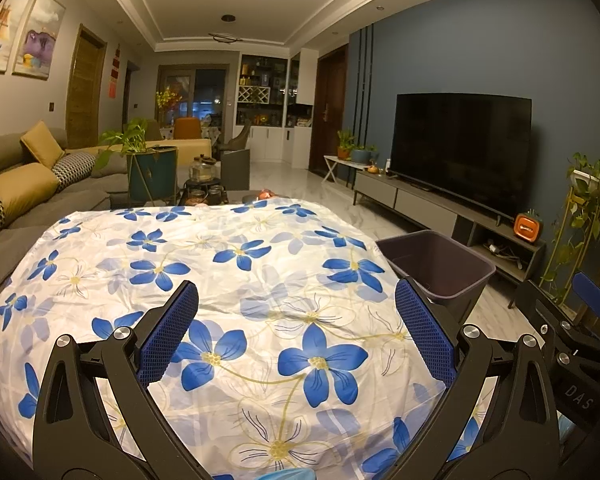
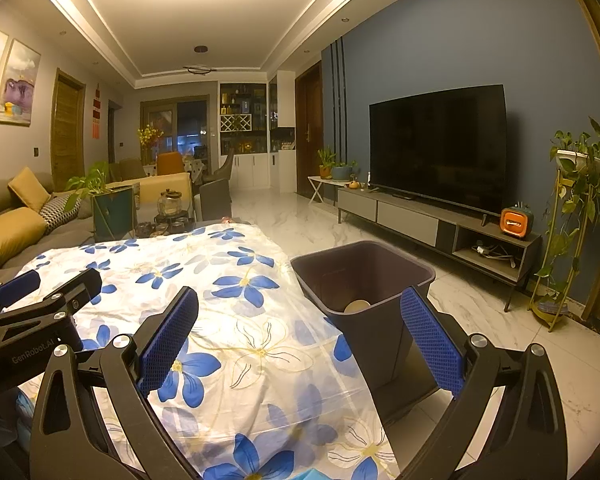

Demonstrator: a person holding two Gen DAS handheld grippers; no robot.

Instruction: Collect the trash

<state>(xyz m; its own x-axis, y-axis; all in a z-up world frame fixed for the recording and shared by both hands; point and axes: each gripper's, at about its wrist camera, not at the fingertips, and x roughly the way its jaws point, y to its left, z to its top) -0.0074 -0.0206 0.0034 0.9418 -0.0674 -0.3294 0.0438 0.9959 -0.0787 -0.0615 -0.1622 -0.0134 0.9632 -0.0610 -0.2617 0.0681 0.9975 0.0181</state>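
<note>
A dark purple-grey trash bin (image 1: 440, 266) stands on the floor against the right edge of a table draped in a white cloth with blue flowers (image 1: 260, 288). In the right wrist view the bin (image 2: 364, 344) holds one pale round item (image 2: 357, 306) at its bottom. My left gripper (image 1: 296, 332) hovers open over the cloth, with nothing between its blue pads. My right gripper (image 2: 300, 340) is open and empty too, straddling the table edge and the bin. A light blue thing (image 2: 312, 474) peeks in at the bottom edge, mostly hidden. Each gripper shows in the other's view: the right gripper (image 1: 580, 312), the left gripper (image 2: 52, 284).
A grey sofa with yellow cushions (image 1: 24, 184) runs along the left. Beyond the table stand a potted plant (image 1: 148, 172) and a tea set (image 1: 202, 184). A TV (image 2: 440, 148) on a low cabinet lines the blue wall, with a plant stand (image 2: 572, 232) at the right. Marble floor (image 2: 480, 320) surrounds the bin.
</note>
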